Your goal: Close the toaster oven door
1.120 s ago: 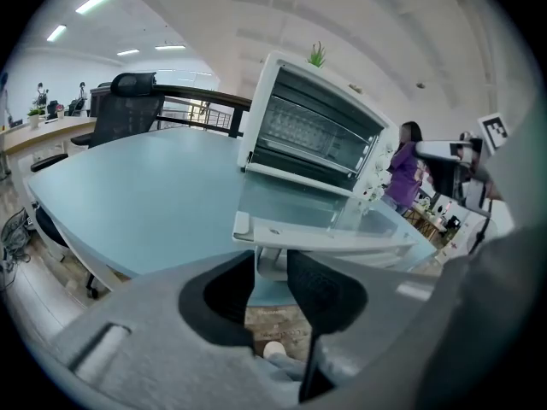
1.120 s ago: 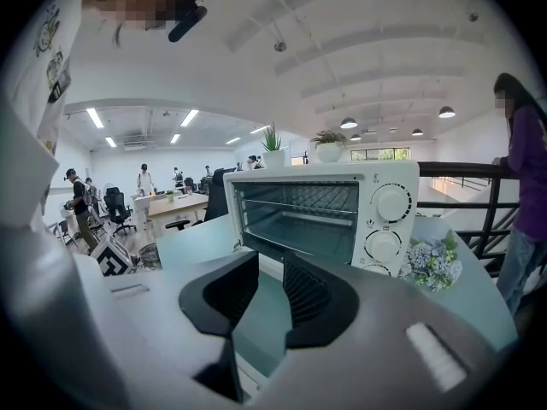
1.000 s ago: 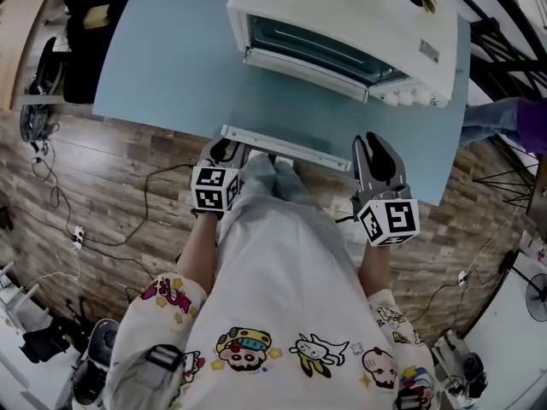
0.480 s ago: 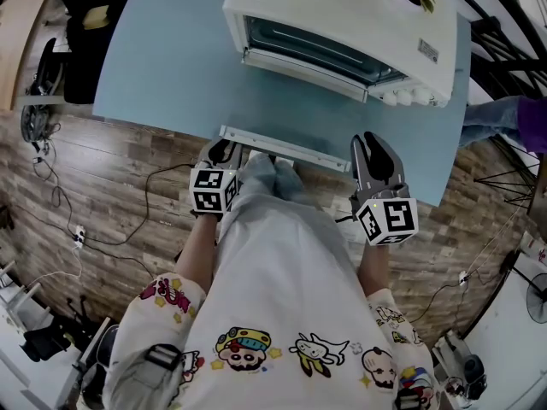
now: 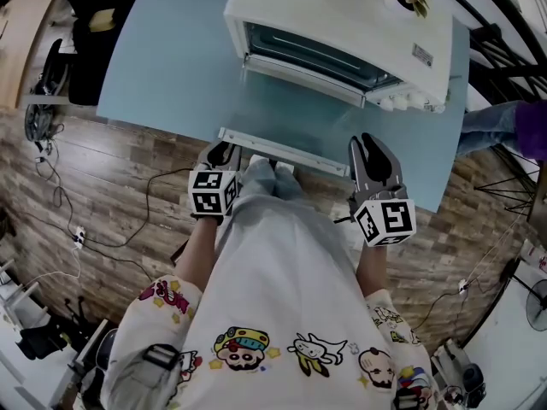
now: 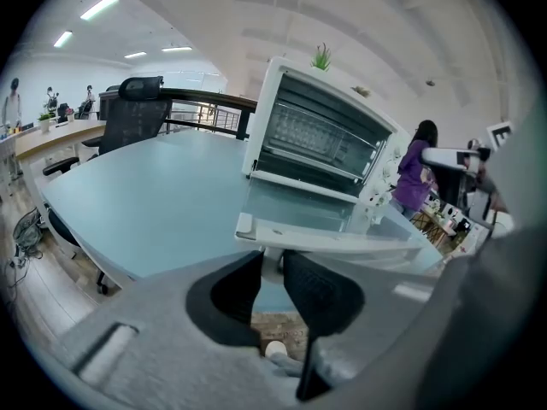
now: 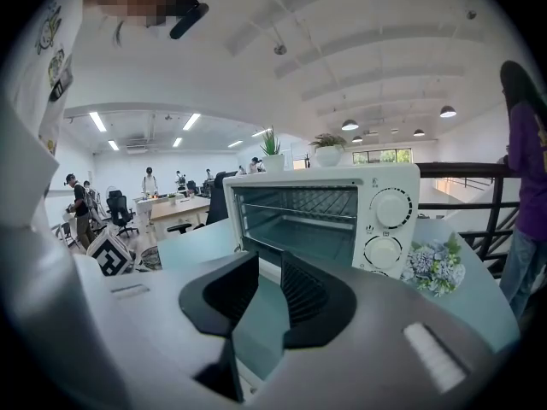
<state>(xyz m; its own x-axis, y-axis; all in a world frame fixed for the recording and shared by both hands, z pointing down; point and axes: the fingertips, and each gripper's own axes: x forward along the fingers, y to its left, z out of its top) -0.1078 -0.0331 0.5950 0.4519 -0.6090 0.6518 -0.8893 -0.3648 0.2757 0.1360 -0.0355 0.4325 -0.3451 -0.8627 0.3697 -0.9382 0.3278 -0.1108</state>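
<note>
While door [image 5: 301, 114] lies fully open, flat toward near edge of surface [image 5: 171, 58], closing not begun; left gripper [image 5: 224, 154] fingers closing round left end of door handle [image 5: 282, 146]; right gripper [image 5: 369, 141] fingers narrowly apart, empty, by right end. Farther back, toaster oven [image 5: 342, 24] at far right of surface, mouth facing near edge; handle runs along that edge.

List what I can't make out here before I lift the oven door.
- Door handle middle: head view, covered by the person's clothing.
- Knob markings: right gripper view, too small.
- Left tool: jaws closing, handle post between them; pad contact unclear in the left gripper view.
- Oven back: head view, cut off by the top edge.
</note>
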